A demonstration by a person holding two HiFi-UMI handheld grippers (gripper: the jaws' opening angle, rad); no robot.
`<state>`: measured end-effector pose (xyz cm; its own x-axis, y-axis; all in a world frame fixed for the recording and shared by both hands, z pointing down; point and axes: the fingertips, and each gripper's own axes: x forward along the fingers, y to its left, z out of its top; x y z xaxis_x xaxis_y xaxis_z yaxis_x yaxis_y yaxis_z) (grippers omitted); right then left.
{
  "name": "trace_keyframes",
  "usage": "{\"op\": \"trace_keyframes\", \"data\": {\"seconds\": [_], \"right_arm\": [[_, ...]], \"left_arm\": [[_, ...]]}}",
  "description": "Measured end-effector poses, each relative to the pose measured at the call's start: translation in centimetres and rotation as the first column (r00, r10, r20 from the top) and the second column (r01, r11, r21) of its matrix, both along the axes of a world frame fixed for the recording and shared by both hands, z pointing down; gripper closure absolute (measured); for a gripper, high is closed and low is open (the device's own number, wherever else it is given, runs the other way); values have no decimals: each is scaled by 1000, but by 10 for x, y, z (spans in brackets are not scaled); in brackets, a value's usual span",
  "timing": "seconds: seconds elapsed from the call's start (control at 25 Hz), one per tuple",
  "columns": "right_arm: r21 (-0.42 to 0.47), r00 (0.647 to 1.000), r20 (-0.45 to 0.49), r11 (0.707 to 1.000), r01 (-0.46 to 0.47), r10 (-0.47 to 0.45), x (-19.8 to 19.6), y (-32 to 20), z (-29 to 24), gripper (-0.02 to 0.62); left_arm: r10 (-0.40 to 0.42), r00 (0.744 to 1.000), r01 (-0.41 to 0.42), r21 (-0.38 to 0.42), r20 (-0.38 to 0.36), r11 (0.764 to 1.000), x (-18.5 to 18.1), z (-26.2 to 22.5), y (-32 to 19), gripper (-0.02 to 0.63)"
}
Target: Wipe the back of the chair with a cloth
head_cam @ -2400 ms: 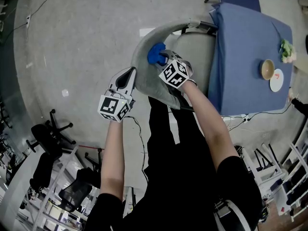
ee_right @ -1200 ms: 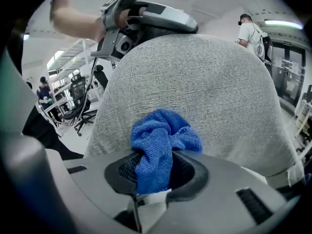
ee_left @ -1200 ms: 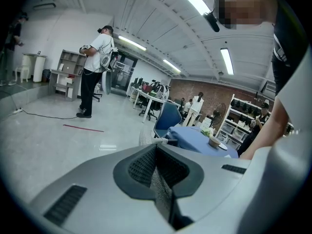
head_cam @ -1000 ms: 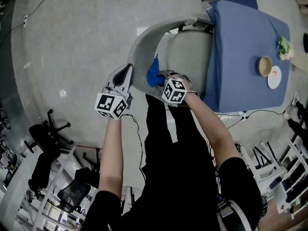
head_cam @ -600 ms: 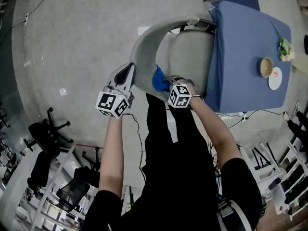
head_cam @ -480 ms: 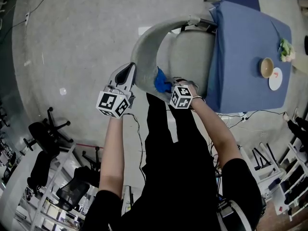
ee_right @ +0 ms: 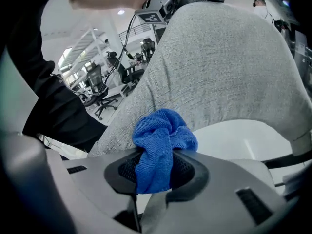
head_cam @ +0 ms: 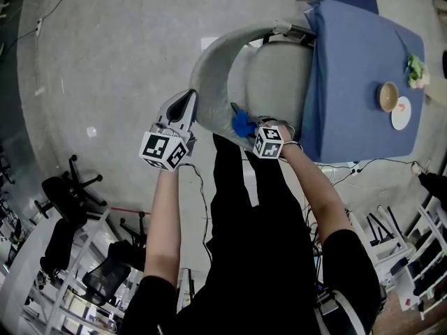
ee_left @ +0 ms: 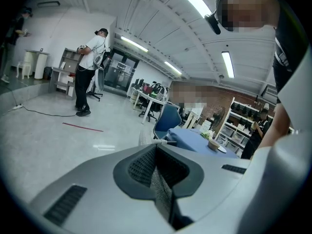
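The grey fabric chair back (head_cam: 209, 65) curves in front of me, its seat (head_cam: 276, 82) pushed up to a table. My right gripper (head_cam: 246, 125) is shut on a bunched blue cloth (head_cam: 242, 123) that presses against the near lower end of the chair back. In the right gripper view the cloth (ee_right: 163, 135) bulges out of the right gripper (ee_right: 156, 167) against the grey fabric (ee_right: 219, 67). My left gripper (head_cam: 186, 103) sits at the back's outer edge. In the left gripper view a thin grey fabric edge (ee_left: 160, 191) is pinched in the left gripper (ee_left: 158, 179).
A blue-covered table (head_cam: 356, 68) stands right behind the chair with a bowl (head_cam: 388, 98), a plate (head_cam: 404, 114) and flowers (head_cam: 418, 70). Black office chairs (head_cam: 66, 201) and shelving stand at the lower left. A person (ee_left: 90, 72) stands far off across the floor.
The right gripper has carried the blue cloth down the chair back, from its upper middle toward me and to the right. The left gripper has stayed at the back's edge.
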<state>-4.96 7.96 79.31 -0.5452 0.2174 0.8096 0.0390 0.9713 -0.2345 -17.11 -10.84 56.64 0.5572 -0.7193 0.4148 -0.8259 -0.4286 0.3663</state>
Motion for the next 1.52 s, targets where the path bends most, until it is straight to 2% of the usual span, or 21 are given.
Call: {"op": "trace_keyframes", "data": {"seconds": [0.48, 0.84, 1.04, 1.24, 1.52], "right_arm": [[6, 995, -62, 996, -84, 84, -7, -11, 22, 465], [63, 995, -79, 996, -61, 66, -25, -36, 33, 465], [72, 990, -57, 989, -128, 133, -36, -55, 30, 465], [119, 985, -21, 978, -169, 173, -45, -75, 26, 465], [141, 954, 42, 943, -301, 298, -55, -112, 16, 465]], "left_arm": [[-10, 1000, 10, 8, -7, 1000, 1, -1, 0, 581], [-11, 1000, 11, 16, -23, 1000, 0, 2, 0, 581], [-11, 1000, 11, 22, -27, 1000, 1, 1, 1, 581], [0, 1000, 1, 24, -21, 1000, 0, 2, 0, 581], [-3, 1000, 3, 22, -18, 1000, 1, 3, 0, 581]]}}
